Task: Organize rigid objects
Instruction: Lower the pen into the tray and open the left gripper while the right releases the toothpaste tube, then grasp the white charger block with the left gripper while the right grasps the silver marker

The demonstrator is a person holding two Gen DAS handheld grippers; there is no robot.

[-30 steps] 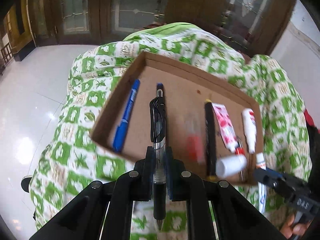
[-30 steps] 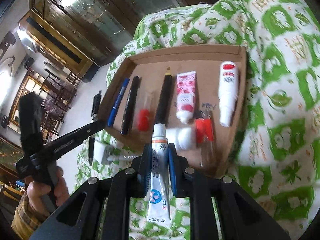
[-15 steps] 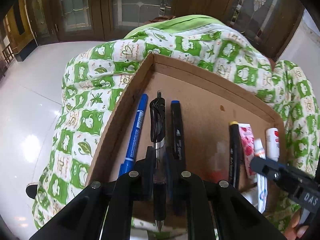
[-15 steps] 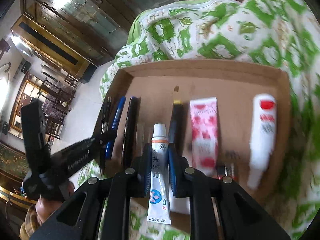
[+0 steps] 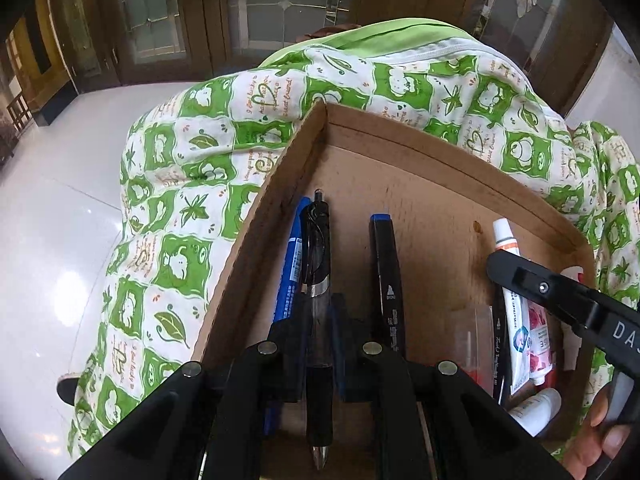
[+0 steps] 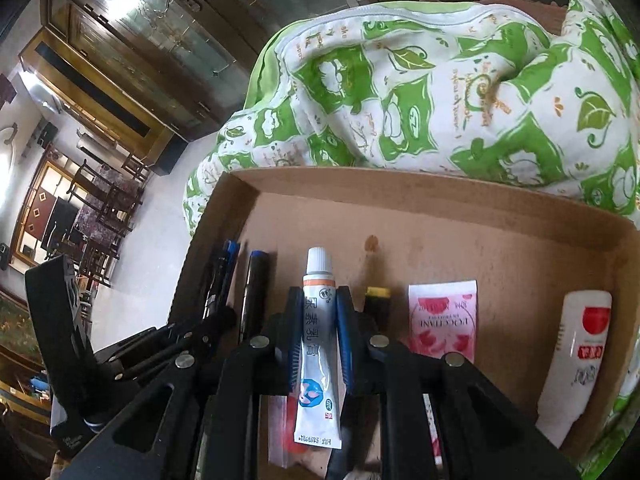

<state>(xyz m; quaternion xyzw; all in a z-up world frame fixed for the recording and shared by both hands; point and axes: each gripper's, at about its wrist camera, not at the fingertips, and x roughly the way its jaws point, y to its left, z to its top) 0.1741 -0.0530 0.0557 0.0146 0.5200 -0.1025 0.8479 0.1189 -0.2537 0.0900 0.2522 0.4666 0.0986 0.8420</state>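
My left gripper (image 5: 318, 312) is shut on a black click pen (image 5: 318, 264), held lengthwise over the left end of a shallow cardboard tray (image 5: 400, 136). Beside it in the tray lie a blue pen (image 5: 294, 260) and a black marker with a blue cap (image 5: 386, 276). My right gripper (image 6: 318, 304) is shut on a small white ointment tube (image 6: 318, 344) over the tray's middle (image 6: 440, 196). To its right rest a yellow-capped black marker (image 6: 378, 304), a pink floral tube (image 6: 444, 324) and a white red-labelled tube (image 6: 580, 352).
The tray sits on a green-and-white patterned cloth (image 5: 192, 184) covering a rounded surface. A glossy white floor (image 5: 48, 208) drops away to the left. Dark wooden cabinets with glass doors (image 6: 132, 36) stand behind. A hand (image 5: 596, 436) grips the right tool.
Both grippers have moved forward over the tray with their loads and dropped a little. The tray fills much more of each view. Neither grip has changed.
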